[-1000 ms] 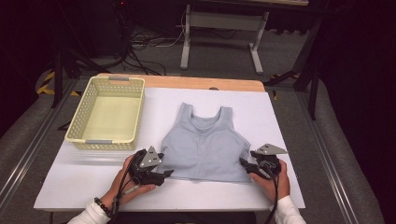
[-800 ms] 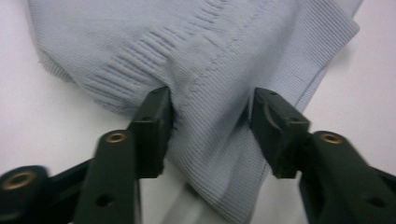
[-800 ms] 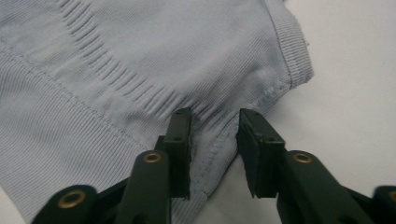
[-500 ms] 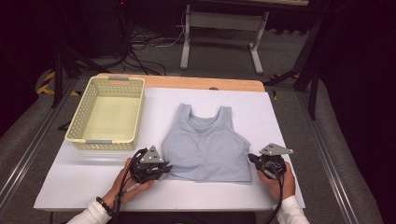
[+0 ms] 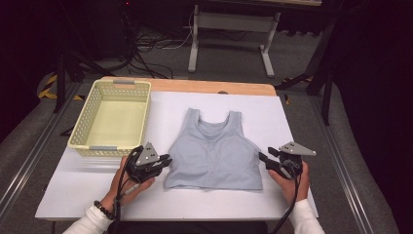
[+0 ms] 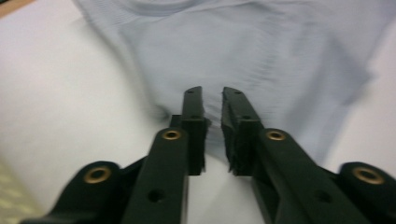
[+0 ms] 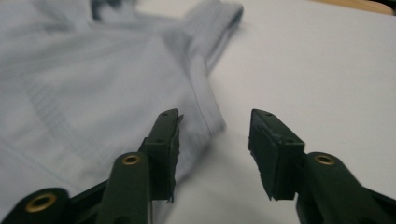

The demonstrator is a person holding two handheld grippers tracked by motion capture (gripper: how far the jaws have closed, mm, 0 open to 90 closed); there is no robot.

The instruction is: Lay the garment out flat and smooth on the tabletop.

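Left tool [image 6: 213, 100]: jaws a narrow gap apart after reopening slightly, poised over the near left edge of the pale blue tank top [image 5: 214, 152]; whether any cloth is pinched cannot be told.
Right tool [image 7: 214, 122]: jaws spread and just opening, straddling the top's side hem with nothing clamped.
Hands: left hand [image 5: 127, 181] and right hand [image 5: 290, 181] each grip a tool at the surface's near edge.
Tank top: lying flat at the middle of the white surface [image 5: 302, 126], straps pointing away.
Basket [image 5: 87, 122]: pale yellow, at the far left, well apart from the top.
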